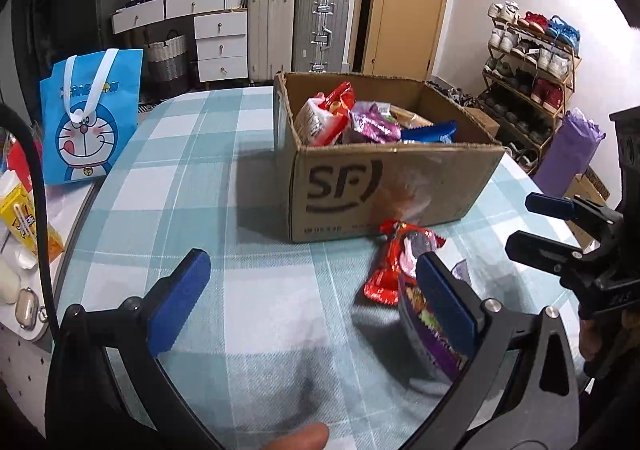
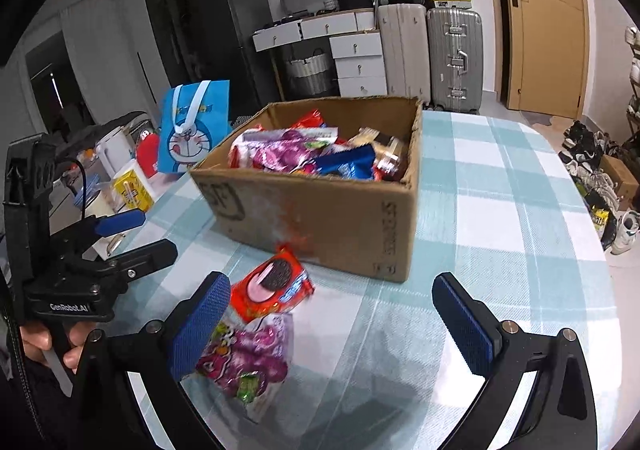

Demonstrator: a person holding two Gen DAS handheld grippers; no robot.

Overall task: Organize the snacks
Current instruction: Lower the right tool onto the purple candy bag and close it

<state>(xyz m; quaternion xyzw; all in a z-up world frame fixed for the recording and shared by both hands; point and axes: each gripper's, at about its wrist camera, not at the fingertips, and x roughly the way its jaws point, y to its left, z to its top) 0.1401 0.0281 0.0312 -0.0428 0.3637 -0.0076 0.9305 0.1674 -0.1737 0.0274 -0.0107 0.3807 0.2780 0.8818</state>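
A: Start at the left. What's over there?

B: A blue Doraemon tote bag [image 1: 90,117] stands at the left edge of the bench [image 1: 192,185], which wears a teal and white checked cloth. A yellow carton [image 1: 22,219] sits on the side surface below the bag.

A: And the left gripper [image 1: 312,300]?

B: Its jaws stand as wide as they go, and nothing is between the pads. The blue right-hand pad sits in front of a purple snack packet [image 2: 244,358] lying on the cloth, but I can't say for sure from this angle whether it touches it.

A: Where are the snacks?

B: Most are piled in an open cardboard box marked SF [image 1: 384,185], near the middle of the bench: a red packet, a purple one and a blue one among them. Two lie loose on the cloth just in front of the box: a red Oreo packet [image 2: 272,286] close to the box wall, and the purple packet just beside it, nearer the camera.

A: The right gripper [image 2: 332,322]?

B: Also fully spread and holding nothing. Its left pad overlaps the edge of the purple packet in the right wrist view; the right pad is over bare cloth. Further right, a shoe rack [image 1: 532,69] stands against the wall.
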